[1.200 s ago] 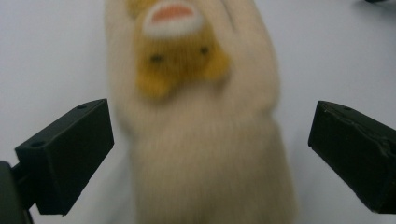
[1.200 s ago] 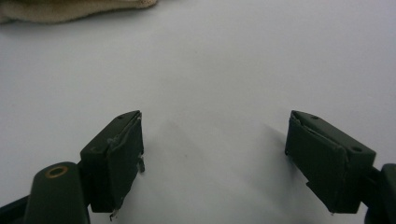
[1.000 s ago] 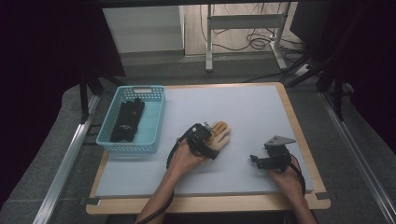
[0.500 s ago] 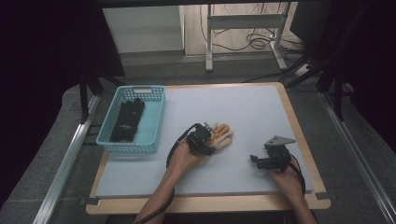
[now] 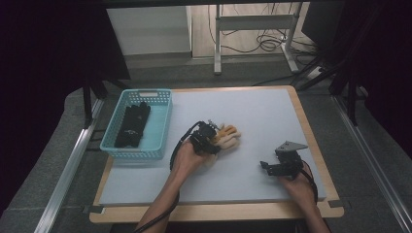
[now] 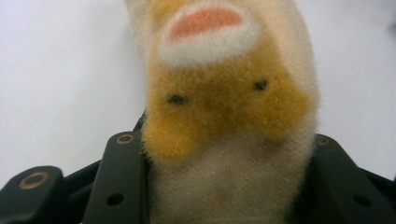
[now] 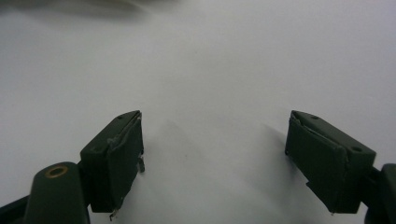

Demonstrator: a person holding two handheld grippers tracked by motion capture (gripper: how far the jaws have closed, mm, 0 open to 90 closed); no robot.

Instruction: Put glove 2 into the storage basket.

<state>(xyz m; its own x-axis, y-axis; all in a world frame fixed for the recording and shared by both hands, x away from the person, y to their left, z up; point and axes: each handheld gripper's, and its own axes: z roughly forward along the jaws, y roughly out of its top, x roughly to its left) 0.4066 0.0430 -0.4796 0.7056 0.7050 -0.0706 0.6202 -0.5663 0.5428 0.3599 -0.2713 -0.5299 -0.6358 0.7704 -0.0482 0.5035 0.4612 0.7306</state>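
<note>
A soft plush toy (image 5: 226,137), cream and orange-brown with a pink patch, sits at the middle of the white table. My left gripper (image 5: 206,138) has just been closing and is shut on the toy. In the left gripper view the plush toy (image 6: 229,112) is squeezed between both black jaws and hides their tips. My right gripper (image 5: 272,167) rests low at the right front of the table, open. In the right gripper view the right gripper (image 7: 215,158) has nothing between its jaws but bare white surface.
A light blue basket (image 5: 163,119) stands at the table's left with black gloves (image 5: 132,125) inside. The white table top (image 5: 257,111) has a wooden rim. Dark curtains and metal rails flank the table.
The left gripper's jaws have come together on the plush toy and lifted it slightly. The right hand has stayed where it was.
</note>
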